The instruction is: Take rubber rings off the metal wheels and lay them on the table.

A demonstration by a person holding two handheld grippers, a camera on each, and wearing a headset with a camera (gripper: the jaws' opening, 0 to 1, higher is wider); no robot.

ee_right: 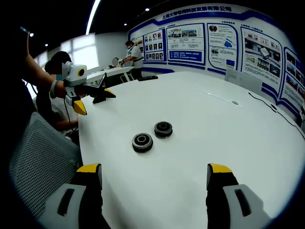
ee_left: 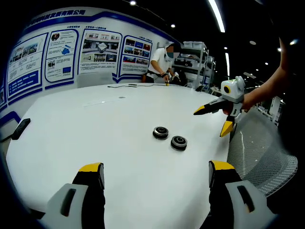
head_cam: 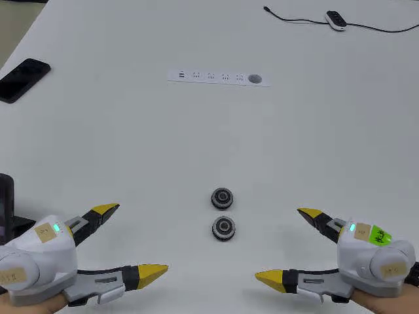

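Both grippers hover over the near edge of the white tabletop (head_cam: 131,137), and both are spread wide with nothing between the jaws. The left gripper (head_cam: 129,241) hangs on the person's left with its yellow tips pointing inward. The right gripper (head_cam: 288,245) mirrors it on the other side, well apart from it.

Between the two, a little further out on the tabletop, sit the two metal wheels, one behind the other as the person sees them. The near wheel (head_cam: 223,228) and the far wheel (head_cam: 222,197) lie just beside each other, with a sliver of white showing between them. Both lie flat, black round the outside and paler at the hub. Neither gripper touches either wheel.

In the left gripper view the pair lies ahead of the open jaws, with the right gripper held in the air beyond them, beside a mesh chair (ee_left: 267,157).

Further back on the tabletop a white power strip (head_cam: 216,77) lies flat. A dark phone (head_cam: 23,78) sits off by the left edge, and a black cable (head_cam: 294,18) runs along the far right corner.
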